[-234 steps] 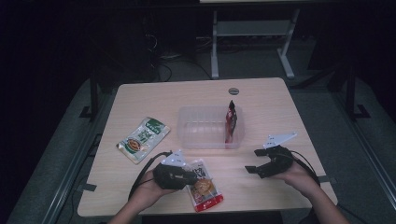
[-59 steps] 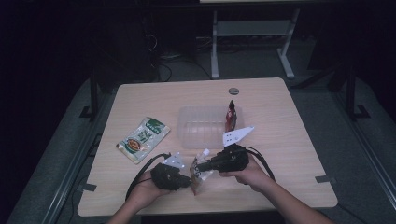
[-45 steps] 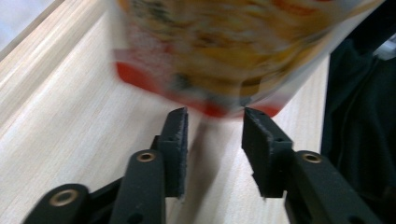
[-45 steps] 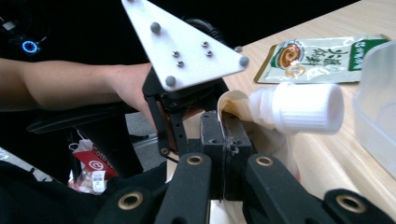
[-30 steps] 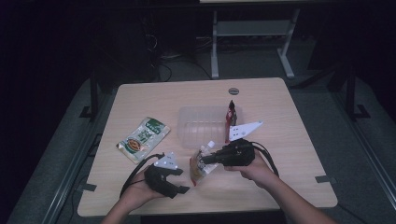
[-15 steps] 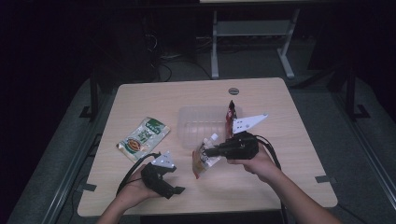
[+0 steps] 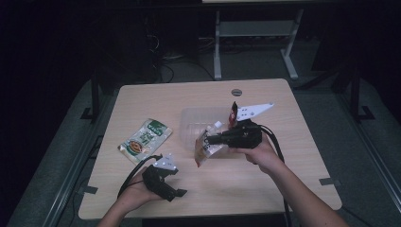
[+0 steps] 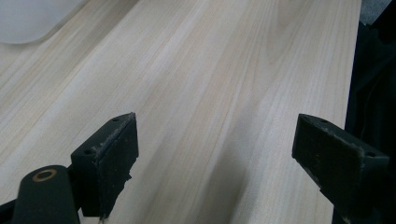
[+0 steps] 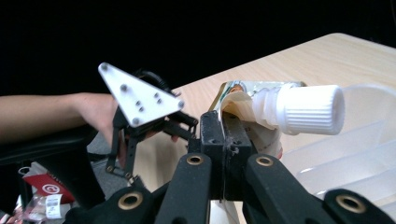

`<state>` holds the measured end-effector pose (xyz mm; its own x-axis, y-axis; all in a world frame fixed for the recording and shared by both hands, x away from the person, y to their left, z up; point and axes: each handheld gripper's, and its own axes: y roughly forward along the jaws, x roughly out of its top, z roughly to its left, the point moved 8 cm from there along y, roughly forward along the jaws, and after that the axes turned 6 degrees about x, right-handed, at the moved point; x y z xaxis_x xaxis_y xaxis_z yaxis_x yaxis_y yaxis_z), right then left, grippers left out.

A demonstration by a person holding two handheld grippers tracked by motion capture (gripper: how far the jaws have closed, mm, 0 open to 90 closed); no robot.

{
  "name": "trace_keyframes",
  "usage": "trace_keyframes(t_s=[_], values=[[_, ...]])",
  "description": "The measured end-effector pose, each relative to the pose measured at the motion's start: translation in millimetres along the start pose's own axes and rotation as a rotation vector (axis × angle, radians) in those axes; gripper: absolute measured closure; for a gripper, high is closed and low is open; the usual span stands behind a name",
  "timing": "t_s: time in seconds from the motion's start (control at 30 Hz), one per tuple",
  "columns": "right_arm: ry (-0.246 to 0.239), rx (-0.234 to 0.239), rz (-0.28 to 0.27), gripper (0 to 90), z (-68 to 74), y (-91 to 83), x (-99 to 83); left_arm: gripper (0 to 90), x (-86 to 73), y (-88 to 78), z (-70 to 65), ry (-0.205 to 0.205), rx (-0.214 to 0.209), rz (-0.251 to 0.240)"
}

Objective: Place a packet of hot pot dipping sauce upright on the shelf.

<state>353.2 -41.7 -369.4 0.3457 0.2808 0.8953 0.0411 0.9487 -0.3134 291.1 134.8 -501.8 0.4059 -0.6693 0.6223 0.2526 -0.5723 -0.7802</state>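
Wooden table (image 7: 283, 184) bears a clear tub (image 7: 191, 124) mid-top, right gripper (image 7: 211, 139) clamped tight on a spouted pouch (image 7: 204, 147) lifted off the table just at the tub's near edge, left gripper (image 7: 174, 188) near the front edge, jaws wide, holding nothing.

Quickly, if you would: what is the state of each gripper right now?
Left gripper: open, nothing between its jaws, above the bare table; they have just been opening.
Right gripper: shut on the spouted pouch, held near the clear container.
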Motion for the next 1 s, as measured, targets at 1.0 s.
trace_keyframes(t_s=[1.0], values=[[0.03,-0.12,0.01,89.7,-56.1,29.9,47.6,14.1,-2.9,1.8,-0.7,0.005,-0.015,0.013]])
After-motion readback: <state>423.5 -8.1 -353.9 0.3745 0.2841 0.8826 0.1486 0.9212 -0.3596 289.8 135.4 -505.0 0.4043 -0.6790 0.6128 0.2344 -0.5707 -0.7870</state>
